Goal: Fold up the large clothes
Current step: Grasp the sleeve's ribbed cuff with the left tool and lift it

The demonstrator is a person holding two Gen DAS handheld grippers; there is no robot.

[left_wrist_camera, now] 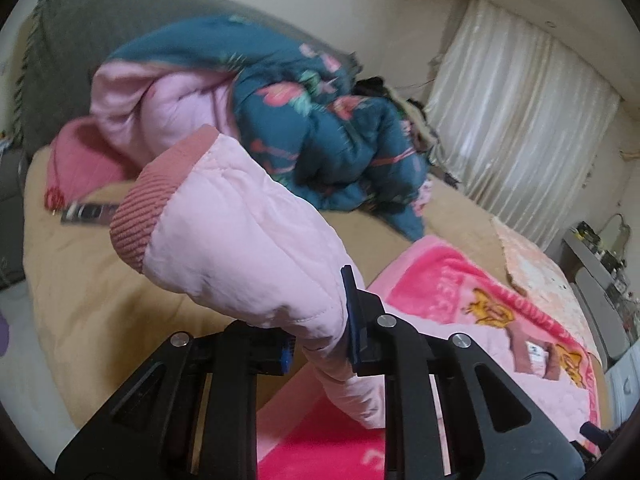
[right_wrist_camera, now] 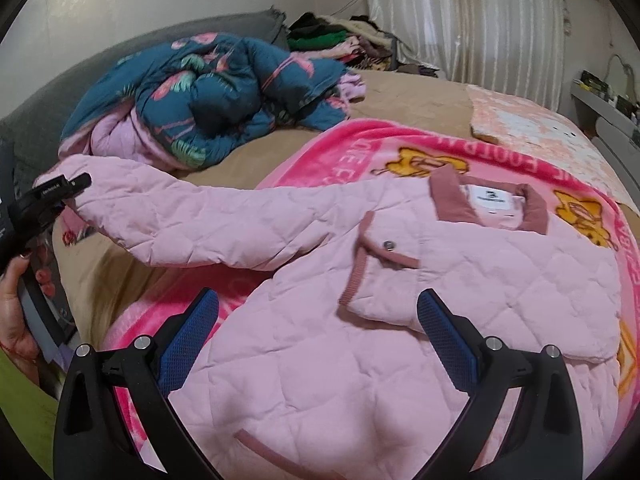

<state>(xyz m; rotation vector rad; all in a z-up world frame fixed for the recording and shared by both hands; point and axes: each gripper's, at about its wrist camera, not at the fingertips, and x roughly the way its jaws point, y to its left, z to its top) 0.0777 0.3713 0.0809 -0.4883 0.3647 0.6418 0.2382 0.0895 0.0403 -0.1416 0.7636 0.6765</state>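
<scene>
A pink quilted jacket point(right_wrist_camera: 400, 280) lies on a bright pink blanket point(right_wrist_camera: 352, 140) on the bed, collar toward the far side. My left gripper point(left_wrist_camera: 320, 336) is shut on the jacket's sleeve point(left_wrist_camera: 240, 232), held up off the bed, the ribbed cuff point(left_wrist_camera: 140, 208) pointing away. In the right wrist view the left gripper point(right_wrist_camera: 68, 196) holds the sleeve end point(right_wrist_camera: 168, 216) at the far left. My right gripper point(right_wrist_camera: 316, 340) is open and empty, hovering just above the jacket's lower body.
A teal flowered quilt with pink lining point(left_wrist_camera: 320, 120) is bundled on the tan bed sheet point(left_wrist_camera: 100, 300). A pile of clothes point(right_wrist_camera: 340, 44) sits behind it near pale curtains point(right_wrist_camera: 480, 20). A remote point(left_wrist_camera: 88, 213) lies on the bed. A shelf point(right_wrist_camera: 608, 104) stands at right.
</scene>
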